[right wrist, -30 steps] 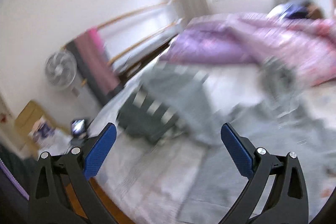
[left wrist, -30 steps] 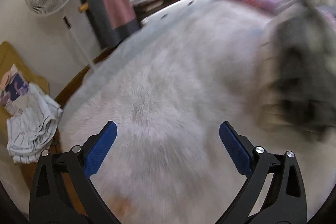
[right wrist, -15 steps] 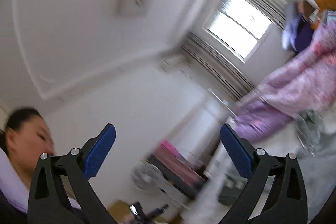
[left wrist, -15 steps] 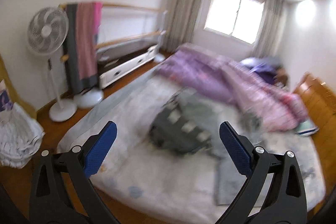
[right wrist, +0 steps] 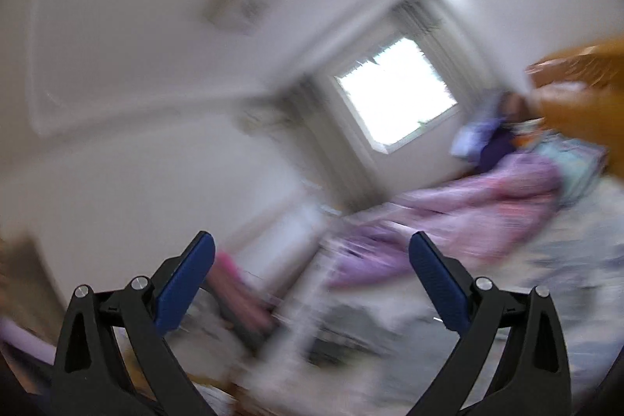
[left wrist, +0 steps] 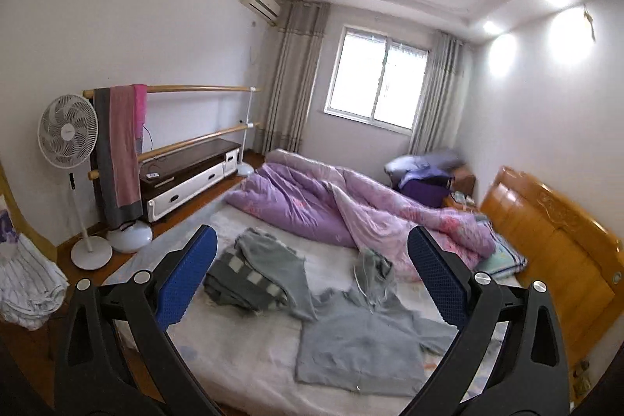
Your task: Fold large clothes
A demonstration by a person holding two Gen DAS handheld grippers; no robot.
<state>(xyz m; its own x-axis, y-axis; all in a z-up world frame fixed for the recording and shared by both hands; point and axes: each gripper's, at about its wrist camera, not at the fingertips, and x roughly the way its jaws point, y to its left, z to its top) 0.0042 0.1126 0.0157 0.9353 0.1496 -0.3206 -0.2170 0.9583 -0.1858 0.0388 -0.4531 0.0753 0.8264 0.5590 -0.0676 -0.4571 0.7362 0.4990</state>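
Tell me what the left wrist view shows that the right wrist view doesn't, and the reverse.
Only the left wrist view, which is sharp, shows the grey hoodie lying spread on the bed, the grey pile beside it, the fan and the air conditioner. The right wrist view is blurred and tilted up toward the ceiling; it adds nothing clear of its own. Both show the window, the purple quilt, the wooden headboard and an open, empty gripper: left gripper, right gripper.
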